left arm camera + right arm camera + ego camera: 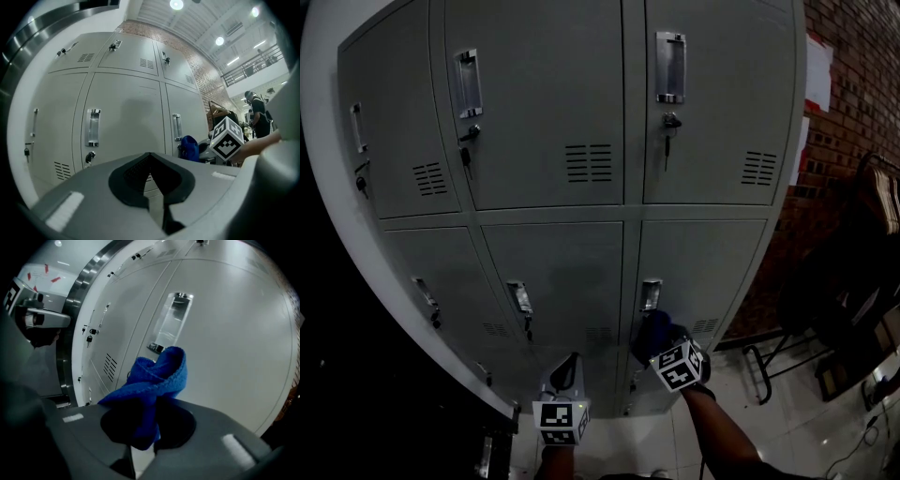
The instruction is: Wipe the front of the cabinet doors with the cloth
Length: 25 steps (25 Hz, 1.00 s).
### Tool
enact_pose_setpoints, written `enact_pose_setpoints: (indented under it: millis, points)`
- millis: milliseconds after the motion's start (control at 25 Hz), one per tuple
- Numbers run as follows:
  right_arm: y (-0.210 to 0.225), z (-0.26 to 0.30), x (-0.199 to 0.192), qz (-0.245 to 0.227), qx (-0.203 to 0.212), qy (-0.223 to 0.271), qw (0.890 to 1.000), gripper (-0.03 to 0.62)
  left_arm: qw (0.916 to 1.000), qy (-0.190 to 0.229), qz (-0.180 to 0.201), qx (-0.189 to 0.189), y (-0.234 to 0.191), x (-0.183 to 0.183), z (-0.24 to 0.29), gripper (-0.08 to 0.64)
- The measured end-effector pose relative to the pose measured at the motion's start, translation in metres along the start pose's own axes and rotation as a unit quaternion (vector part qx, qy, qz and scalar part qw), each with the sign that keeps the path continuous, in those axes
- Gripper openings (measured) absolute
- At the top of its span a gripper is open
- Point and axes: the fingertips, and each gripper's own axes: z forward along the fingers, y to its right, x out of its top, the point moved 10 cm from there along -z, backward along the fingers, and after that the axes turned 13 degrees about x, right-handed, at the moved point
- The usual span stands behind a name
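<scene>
Low at centre-right, right gripper [667,349] clamps blue cloth [650,334] bunched forward, presumably to meet the cabinet door [703,262]; left gripper [565,372] closed, empty, idle alongside.

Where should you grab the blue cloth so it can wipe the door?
Pinch the cloth at its bunched lower end, coming from the side away from the door. The right gripper is shut on it that way: the thick folded top sticks out past the jaws, so soft cloth, not the jaws, would likely meet the metal.
</scene>
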Motion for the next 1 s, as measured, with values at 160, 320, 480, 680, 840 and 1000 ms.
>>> enact_pose_setpoints:
  millis: [160, 320, 480, 680, 840, 1000]
  points:
    - [-0.011, 0.008, 0.010, -0.004, 0.002, 0.000, 1.000, 0.071, 1.0000, -0.001, -0.001, 0.003, -0.011, 0.000, -0.002, 0.017]
    - [-0.012, 0.008, 0.010, 0.005, 0.000, 0.007, 1.000, 0.071, 0.9999, -0.001, -0.005, 0.011, -0.022, 0.000, -0.002, 0.017]
    - [-0.021, -0.006, 0.003, 0.033, -0.026, 0.031, 0.999, 0.072, 1.0000, 0.002, -0.005, 0.003, -0.020, 0.003, 0.000, 0.017]
    - [-0.043, -0.044, -0.008, 0.126, -0.033, 0.114, 0.985, 0.072, 0.9999, 0.006, -0.003, -0.011, -0.012, 0.007, 0.003, 0.016]
    - [-0.058, -0.067, 0.007, 0.115, -0.025, 0.153, 0.981, 0.072, 0.9998, 0.011, -0.002, -0.014, -0.006, 0.015, 0.007, 0.017]
    - [-0.064, -0.081, 0.020, 0.104, -0.026, 0.178, 0.978, 0.072, 0.9996, 0.017, -0.001, -0.022, 0.005, 0.019, 0.010, 0.017]
